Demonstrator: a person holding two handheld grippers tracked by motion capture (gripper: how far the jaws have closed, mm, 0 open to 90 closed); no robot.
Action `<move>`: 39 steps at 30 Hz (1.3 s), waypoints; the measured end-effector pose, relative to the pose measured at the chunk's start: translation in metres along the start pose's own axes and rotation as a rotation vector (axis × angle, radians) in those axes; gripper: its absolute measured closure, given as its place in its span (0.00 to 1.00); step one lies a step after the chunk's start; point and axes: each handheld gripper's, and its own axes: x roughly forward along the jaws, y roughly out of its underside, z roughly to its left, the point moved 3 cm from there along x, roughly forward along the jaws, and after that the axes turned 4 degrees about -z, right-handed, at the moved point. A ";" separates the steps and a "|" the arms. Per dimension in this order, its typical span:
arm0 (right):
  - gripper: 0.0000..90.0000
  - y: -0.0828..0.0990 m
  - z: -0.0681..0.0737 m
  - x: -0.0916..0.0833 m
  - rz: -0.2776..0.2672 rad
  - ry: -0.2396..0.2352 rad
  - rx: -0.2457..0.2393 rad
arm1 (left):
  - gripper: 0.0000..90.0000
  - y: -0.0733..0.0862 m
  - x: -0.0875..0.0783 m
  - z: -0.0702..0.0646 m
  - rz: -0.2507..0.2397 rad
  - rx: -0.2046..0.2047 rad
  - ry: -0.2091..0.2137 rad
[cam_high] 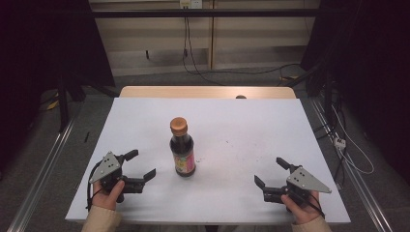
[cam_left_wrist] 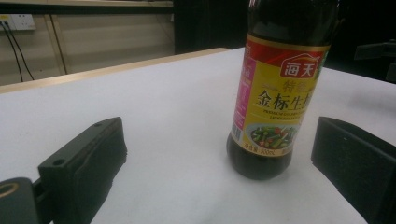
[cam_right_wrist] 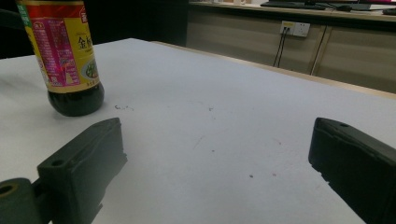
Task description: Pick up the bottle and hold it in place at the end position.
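item: sauce bottle (cam_high: 182, 149), upright on desk (cam_high: 241, 135), just ahead of my left hand-held gripper (cam_high: 140, 169), released; right hand-held gripper (cam_high: 273, 173) released, well apart. risk: tall bottle may tip if nudged off-centre.

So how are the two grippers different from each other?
The left gripper sits close to the soy sauce bottle, with the bottle in front of its jaws; the right gripper sits farther away, its jaws aimed at bare white tabletop. Both are open, hand-held, and hold nothing.
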 end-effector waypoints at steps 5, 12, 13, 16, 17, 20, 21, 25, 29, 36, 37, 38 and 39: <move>0.03 0.000 0.000 0.000 0.000 -0.001 0.000 | 0.04 -0.001 0.000 0.000 -0.001 0.006 0.000; 0.03 0.001 -0.002 0.000 0.002 0.006 0.003 | 0.03 -0.003 0.004 -0.004 -0.017 -0.001 0.021; 0.03 0.001 -0.002 0.000 0.002 0.006 0.002 | 0.03 -0.003 0.004 -0.004 -0.017 -0.001 0.021; 0.03 0.001 -0.001 0.000 0.003 0.004 0.002 | 0.03 -0.005 0.007 -0.008 -0.024 -0.016 0.022; 0.03 0.001 -0.001 0.001 0.004 0.004 0.001 | 0.03 -0.005 0.008 -0.009 -0.026 -0.014 0.026; 0.03 0.001 -0.001 0.001 0.007 0.005 0.001 | 0.03 -0.006 0.010 -0.011 -0.026 -0.008 0.019; 0.03 0.001 -0.001 0.001 0.006 0.005 0.002 | 0.03 -0.008 0.012 -0.013 -0.026 -0.014 0.015; 0.03 0.001 -0.001 0.000 0.006 0.008 0.003 | 0.03 -0.009 0.018 -0.016 -0.021 -0.017 0.028; 0.03 0.001 -0.001 0.000 0.006 0.008 0.002 | 0.04 -0.015 0.029 -0.022 -0.004 -0.026 0.048; 0.03 0.001 -0.001 0.000 0.009 0.008 0.003 | 0.04 -0.020 0.041 -0.031 0.006 -0.008 0.054; 0.03 0.001 -0.002 0.000 0.010 0.009 0.003 | 0.04 -0.020 0.043 -0.032 0.007 -0.009 0.058; 0.03 0.001 -0.002 0.000 0.010 0.009 0.003 | 0.04 -0.021 0.045 -0.033 0.011 -0.005 0.058; 0.03 0.001 -0.002 0.000 0.010 0.009 0.003 | 0.04 -0.022 0.046 -0.035 0.012 0.005 0.060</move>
